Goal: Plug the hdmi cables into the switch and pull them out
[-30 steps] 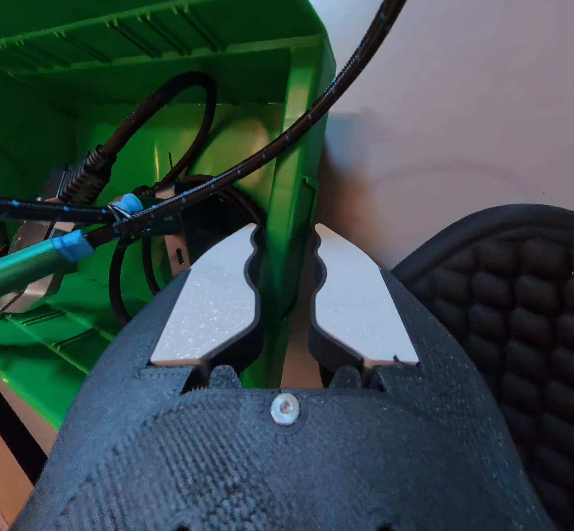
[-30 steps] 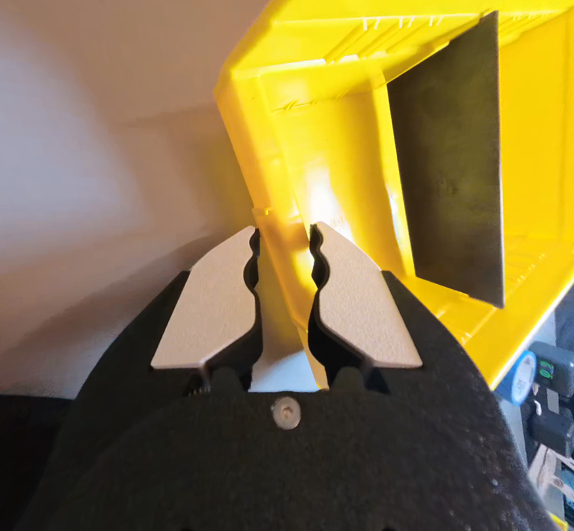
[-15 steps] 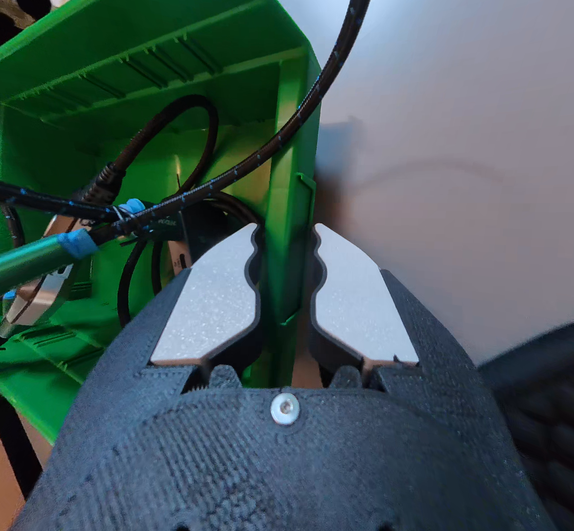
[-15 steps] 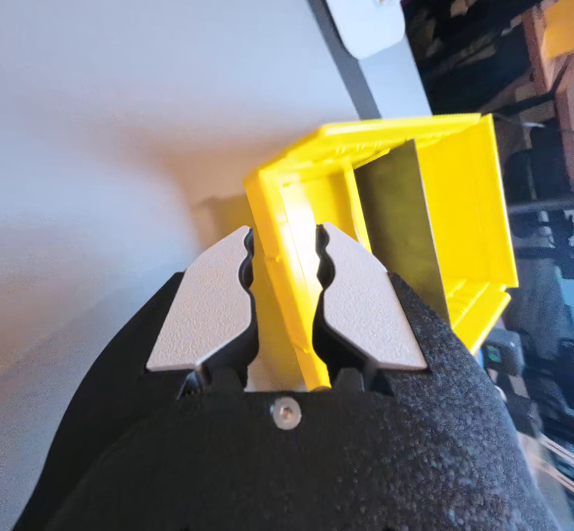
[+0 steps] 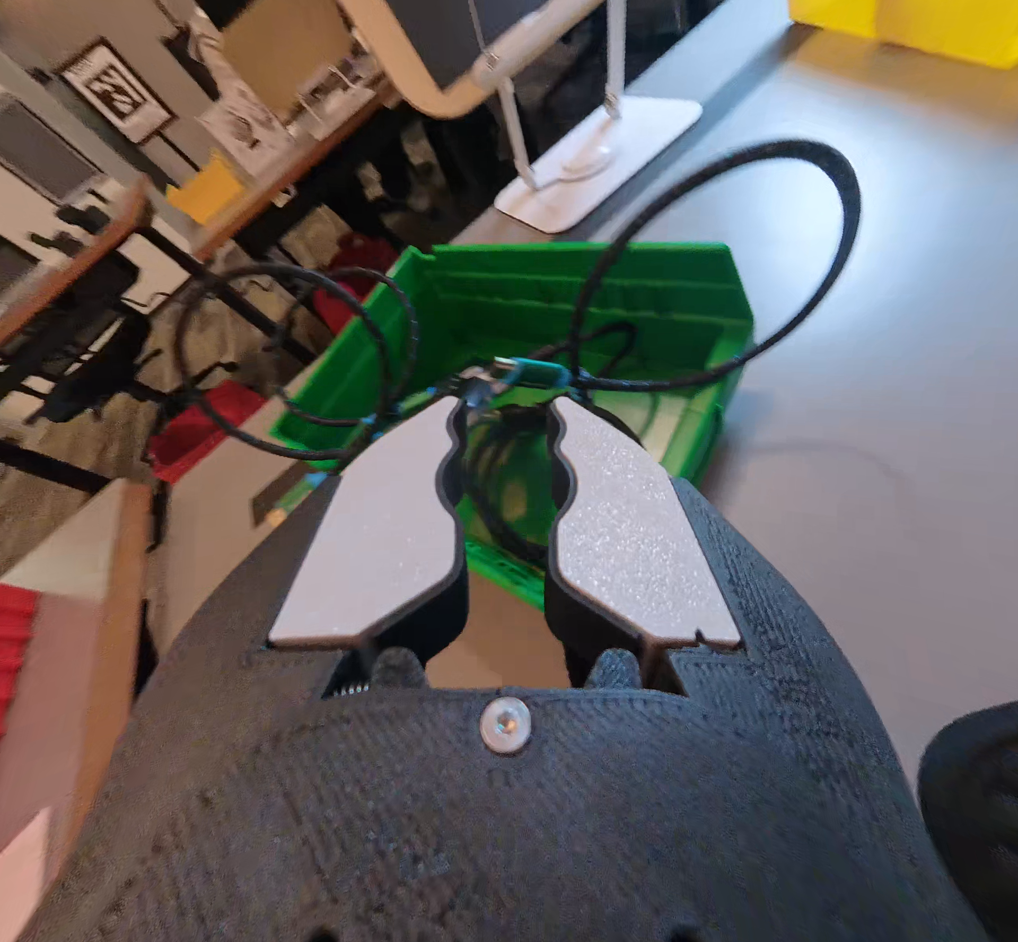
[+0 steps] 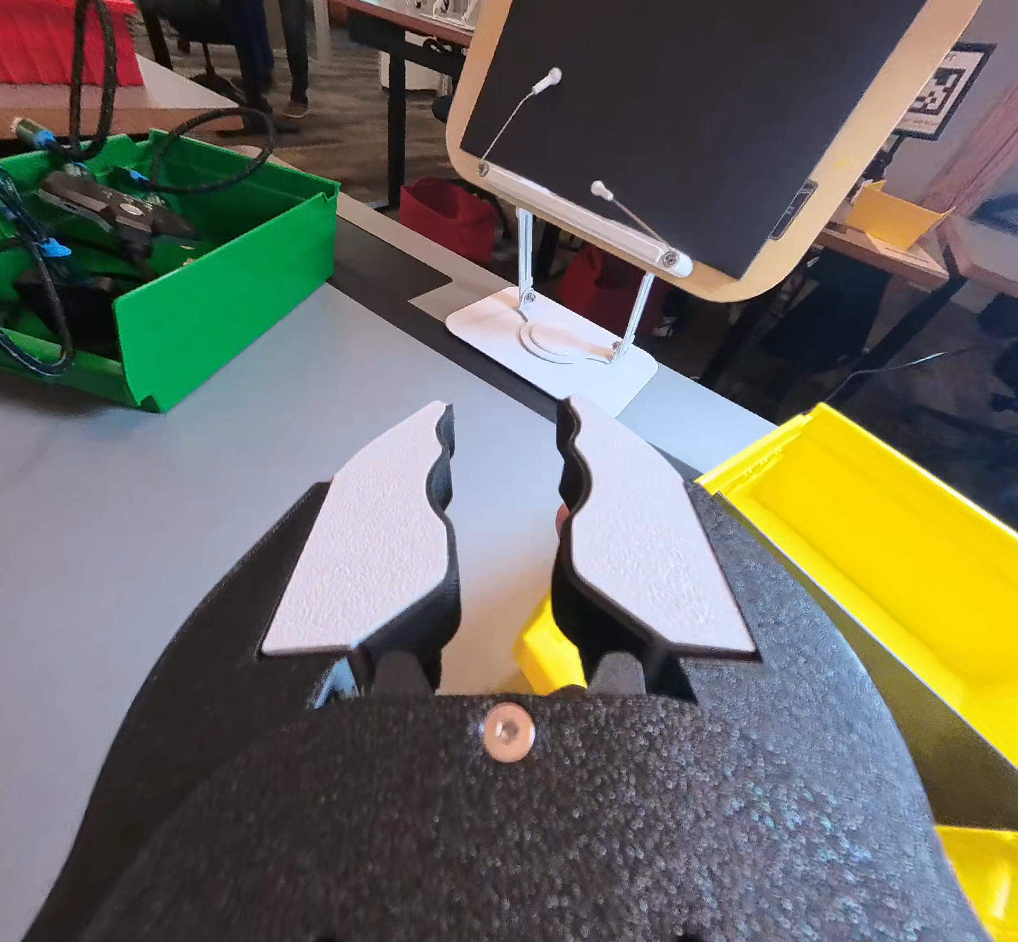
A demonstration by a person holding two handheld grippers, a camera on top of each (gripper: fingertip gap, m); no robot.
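Note:
A green bin (image 5: 551,304) on the grey table holds black braided HDMI cables (image 5: 843,232) that loop out above its rim, with a teal plug (image 5: 529,373) on top. My left gripper (image 5: 504,411) is open and empty, hovering just in front of the bin. In the right wrist view the green bin (image 6: 220,282) stands at the left with a dark flat device (image 6: 121,210), probably the switch, among the cables (image 6: 93,67). My right gripper (image 6: 504,411) is open and empty above the table, beside a yellow bin (image 6: 881,557).
A tablet on a white stand (image 6: 551,342) stands at the table's far edge between the bins; it also shows in the left wrist view (image 5: 600,160). A black padded cushion (image 5: 969,816) is at the near right. Red bins (image 6: 446,215) and other desks lie beyond. Left tips to right tips: about 40 cm.
Both grippers gripped the bins' side walls before, left on green and right on yellow. They have let go and pulled back and up; both bins now rest on the table.

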